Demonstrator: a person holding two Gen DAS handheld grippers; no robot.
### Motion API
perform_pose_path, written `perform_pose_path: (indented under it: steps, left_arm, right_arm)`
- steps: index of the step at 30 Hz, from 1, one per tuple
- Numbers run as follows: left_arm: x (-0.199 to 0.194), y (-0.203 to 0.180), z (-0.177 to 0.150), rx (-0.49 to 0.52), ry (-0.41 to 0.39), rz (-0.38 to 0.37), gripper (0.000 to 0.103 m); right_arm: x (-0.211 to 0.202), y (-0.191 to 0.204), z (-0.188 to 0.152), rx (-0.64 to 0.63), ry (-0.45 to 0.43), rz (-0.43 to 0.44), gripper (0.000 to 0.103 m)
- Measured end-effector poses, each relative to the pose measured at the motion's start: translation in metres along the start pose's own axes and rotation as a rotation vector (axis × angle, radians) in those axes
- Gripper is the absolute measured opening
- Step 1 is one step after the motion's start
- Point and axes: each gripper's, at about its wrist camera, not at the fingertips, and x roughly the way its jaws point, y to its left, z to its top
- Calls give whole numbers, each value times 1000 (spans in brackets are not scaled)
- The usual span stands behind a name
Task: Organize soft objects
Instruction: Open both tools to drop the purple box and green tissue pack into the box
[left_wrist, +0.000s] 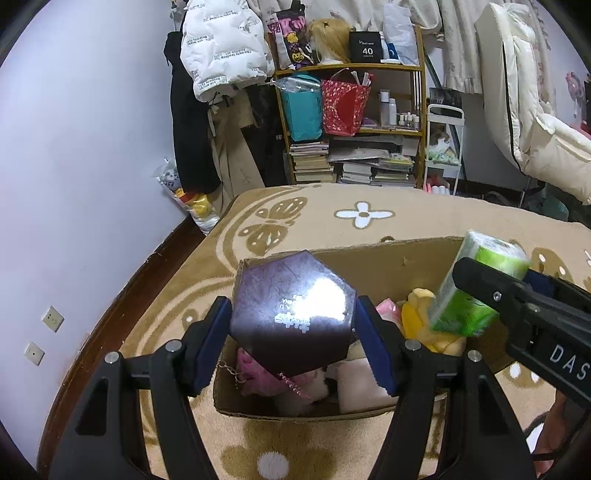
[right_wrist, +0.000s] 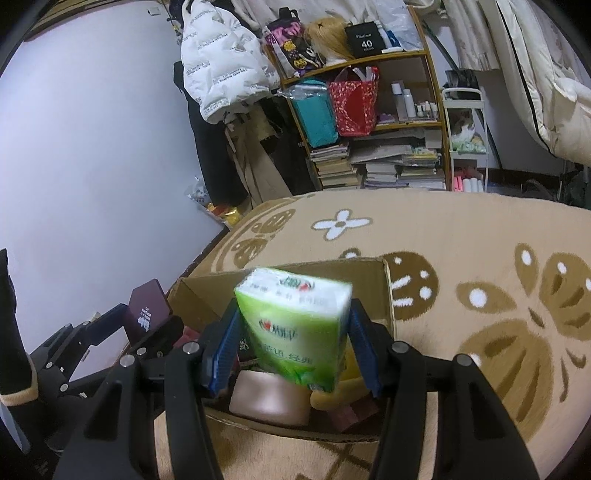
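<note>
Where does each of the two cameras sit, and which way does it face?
Left wrist: on the left claw, looking down into the cardboard box; its claw holds the purple hexagonal box.
Right wrist: on the right claw, facing the same way; it holds the green tissue pack.
Shared: the box, each other's claw, the rug, the shelf.

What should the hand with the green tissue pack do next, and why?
Probably lower a bit more and let go: the right gripper holds the green tissue pack right over the open cardboard box, where soft things already lie.
</note>
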Motion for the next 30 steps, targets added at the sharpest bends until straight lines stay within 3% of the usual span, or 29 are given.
perform_pose_path:
  steps: [9, 11, 15, 18, 20, 24, 27, 30]
  left_arm:
    - [3, 0, -1, 2, 10, 22, 69]
    - [1, 1, -1, 3, 1, 30, 84]
    - [-5, 3, -1, 4, -27, 49, 91]
    - [-7, 7, -1, -5, -25, 32, 99]
    - [-8, 10, -1, -17, -29, 37, 100]
    - [-10, 13, 0, -5, -12, 41, 103]
    - [-12, 14, -2, 10, -5, 56, 103]
    - [-17, 17, -3, 11, -5, 63, 103]
  right_arm:
    - [3, -3, -5, 12, 17, 0, 60]
    - [2, -3, -6, 11, 14, -1, 60]
    - [-1, -3, -8, 14, 7, -17, 62]
    - [-4, -4, -10, 23, -6, -29, 71]
    - [-7, -6, -10, 34, -15, -30, 75]
    - [-13, -11, -11, 51, -26, -52, 94]
    - [-16, -13, -11, 63, -29, -54, 103]
    - [-19, -11, -11, 62, -32, -64, 103]
